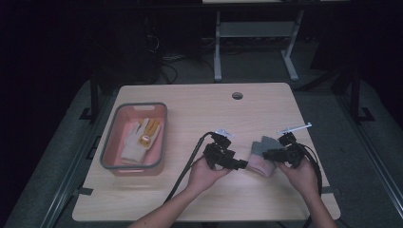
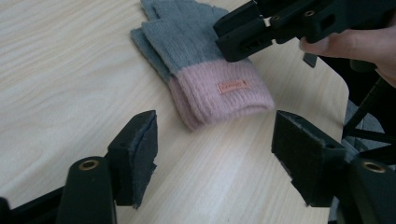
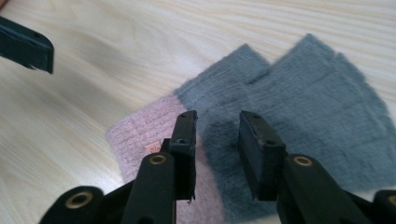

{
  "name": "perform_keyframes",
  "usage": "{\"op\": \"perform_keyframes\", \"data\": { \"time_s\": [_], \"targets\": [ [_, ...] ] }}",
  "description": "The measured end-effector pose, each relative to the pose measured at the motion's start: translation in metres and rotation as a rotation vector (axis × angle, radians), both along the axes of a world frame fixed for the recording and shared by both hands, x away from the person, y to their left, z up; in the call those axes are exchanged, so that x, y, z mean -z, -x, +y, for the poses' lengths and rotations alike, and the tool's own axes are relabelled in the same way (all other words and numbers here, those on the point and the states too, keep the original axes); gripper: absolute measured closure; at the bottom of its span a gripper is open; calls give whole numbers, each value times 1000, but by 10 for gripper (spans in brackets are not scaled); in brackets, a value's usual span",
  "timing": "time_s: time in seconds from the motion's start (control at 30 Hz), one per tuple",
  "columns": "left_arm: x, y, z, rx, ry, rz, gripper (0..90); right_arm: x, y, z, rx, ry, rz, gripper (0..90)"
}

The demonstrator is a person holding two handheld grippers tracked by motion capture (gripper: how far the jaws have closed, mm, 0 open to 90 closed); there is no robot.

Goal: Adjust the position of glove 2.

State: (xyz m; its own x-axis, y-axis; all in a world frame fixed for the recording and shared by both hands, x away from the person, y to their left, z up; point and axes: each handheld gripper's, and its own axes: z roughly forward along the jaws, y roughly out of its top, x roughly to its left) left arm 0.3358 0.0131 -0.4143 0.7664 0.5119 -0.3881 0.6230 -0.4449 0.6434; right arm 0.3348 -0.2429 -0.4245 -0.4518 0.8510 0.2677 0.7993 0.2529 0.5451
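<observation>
Grey-and-pink knit glove (image 1: 263, 156) flat on table (image 1: 199, 109), lower right of centre in high view. Right gripper (image 1: 267, 154) above it, jaws slightly parted, nothing pinched. Left gripper (image 1: 242, 164) just beside pink cuff (image 2: 224, 91), jaws wide, empty. Likely soft, light, floppy; cuff edge best hold. Bin (image 1: 107, 152) with work glove (image 1: 138, 140) at left.

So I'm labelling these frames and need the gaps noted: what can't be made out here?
- Label on the grey and pink gloves: print too small to read, left gripper view.
- Glove fingertips: covered by the right gripper in the left gripper view; near edge hidden behind its jaws in the right gripper view.
- Glove in the pink bin: one or a pair, too small, high view.
</observation>
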Motion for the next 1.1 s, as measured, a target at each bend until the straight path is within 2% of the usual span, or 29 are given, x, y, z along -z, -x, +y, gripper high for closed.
{"op": "perform_keyframes", "data": {
  "time_s": [0.27, 0.4, 0.47, 0.5, 0.57, 0.67, 0.9, 1.1],
  "targets": [
    [6, -10, -9, -7, 9, 33, 349, -3, 7, -14, 58, -35, 1, 570],
    [9, -13, -16, -10, 39, 65, 354, -2, 12, -18, 89, -17, -3, 571],
    [10, -13, -20, -9, 24, 55, 354, 0, 14, -21, 96, -19, -10, 567],
    [11, -14, -21, -7, 28, 64, 354, 0, 15, -22, 108, -25, 4, 562],
    [14, -16, -24, -6, 21, 72, 354, 3, 16, -25, 109, -31, -3, 545],
    [19, -18, -29, -15, 28, 95, 358, 6, 19, -27, 124, -39, 14, 533],
    [26, -21, -40, -6, 15, 108, 390, 12, 23, -31, 147, -76, 40, 516],
    [36, -25, -44, 1, -33, 122, 433, 19, 23, -35, 164, -106, 62, 499]
  ]
}}
